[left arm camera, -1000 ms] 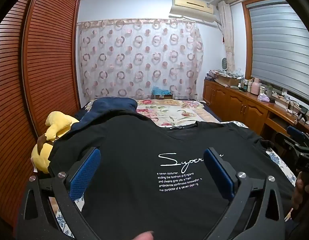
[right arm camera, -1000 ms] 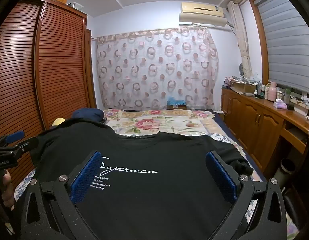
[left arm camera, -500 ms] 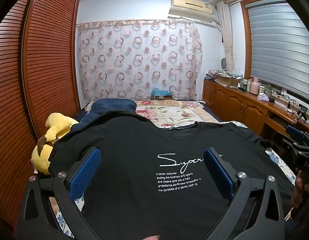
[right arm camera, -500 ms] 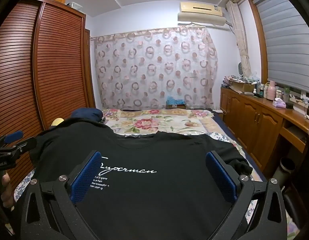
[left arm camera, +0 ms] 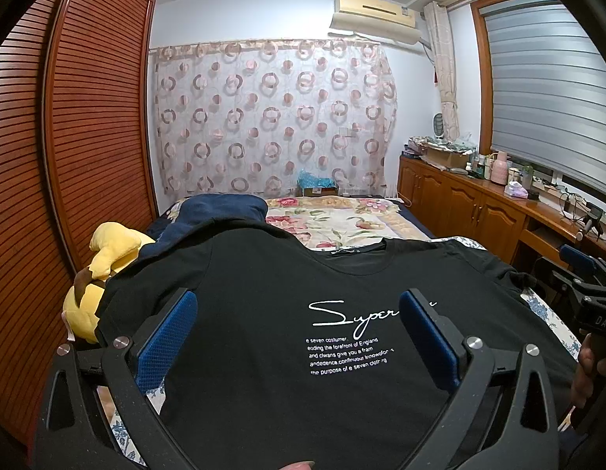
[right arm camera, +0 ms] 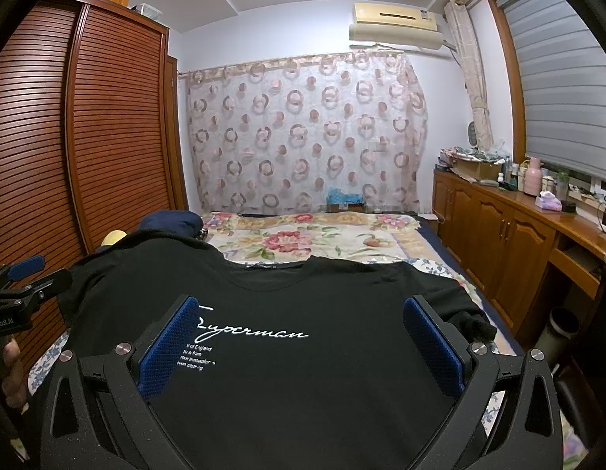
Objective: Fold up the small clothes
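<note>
1. I am looking far to the left, where a yellow plush toy (left arm camera: 107,270) is lying by the brown wardrobe (left arm camera: 68,156). It is just beside the left sleeve of the black T-shirt (left arm camera: 263,352). I think the sleeve could catch on the toy when I fold it over.
2. I am holding my left claw (left arm camera: 299,337) over the left half of the shirt. Its blue pads (left arm camera: 166,340) are spread wide apart and are pinching nothing.
3. The shirt is lying flat on the bed (left arm camera: 342,227), front side up, with white words showing. Its collar is pointing away from me.
4. I am holding my right claw (right arm camera: 303,344) over the right half of the shirt. It is spread wide too, with nothing in it.
5. The right sleeve (right arm camera: 467,313) is looking bunched up near the edge of the bed. I think it could slide off the side, or the fold could come out crooked.
6. I could also grab the flowered bedspread (right arm camera: 303,239) along with the shirt, because the cloth is thin.
7. Far right, a long wooden cabinet (right arm camera: 518,243) is holding bottles and a pink jug (right arm camera: 533,176). A dark bin (right arm camera: 561,325) is standing on the floor; I cannot tell what is in it.
</note>
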Motion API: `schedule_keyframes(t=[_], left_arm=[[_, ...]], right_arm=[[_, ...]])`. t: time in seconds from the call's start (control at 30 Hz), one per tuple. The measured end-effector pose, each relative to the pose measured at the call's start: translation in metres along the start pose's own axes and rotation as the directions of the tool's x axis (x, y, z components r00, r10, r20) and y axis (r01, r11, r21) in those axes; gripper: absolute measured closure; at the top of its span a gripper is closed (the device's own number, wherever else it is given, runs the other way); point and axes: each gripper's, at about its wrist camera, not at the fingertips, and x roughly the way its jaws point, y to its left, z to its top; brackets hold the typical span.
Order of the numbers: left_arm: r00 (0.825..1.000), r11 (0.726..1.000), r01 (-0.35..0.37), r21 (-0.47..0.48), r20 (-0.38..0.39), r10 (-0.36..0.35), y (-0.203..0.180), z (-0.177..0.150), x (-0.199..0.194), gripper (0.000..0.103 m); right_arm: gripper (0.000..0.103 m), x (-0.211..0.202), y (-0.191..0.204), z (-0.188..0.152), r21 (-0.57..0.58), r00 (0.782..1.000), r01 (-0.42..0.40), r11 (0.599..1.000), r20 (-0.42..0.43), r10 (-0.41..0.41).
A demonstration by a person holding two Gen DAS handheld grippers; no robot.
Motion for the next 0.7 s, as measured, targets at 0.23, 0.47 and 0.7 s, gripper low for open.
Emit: schedule_keyframes(t=[0.23,0.47,0.7], left_arm=[[1.0,1.0,-0.002,0.001,0.0,0.002,0.0002,0.0,0.0,0.0],[1.0,1.0,-0.002,0.002,0.001,0.002,0.0002,-0.0001,-0.0001,0.0],[1.0,1.0,-0.002,0.004,0.001,0.002,-0.0001,0.0,-0.0001,0.0]], right_arm=[[0.0,0.0004,-0.0023,0.0003,0.002,1.0,-0.001,1.0,-0.002,0.001],[0.0,0.0007,0.0003,-0.0006,0.003,1.0,-0.002,1.0,-0.002,0.002],[0.0,0.0003,0.0007,0.0002,0.004,1.0,-0.002,1.0,-0.003,0.002]])
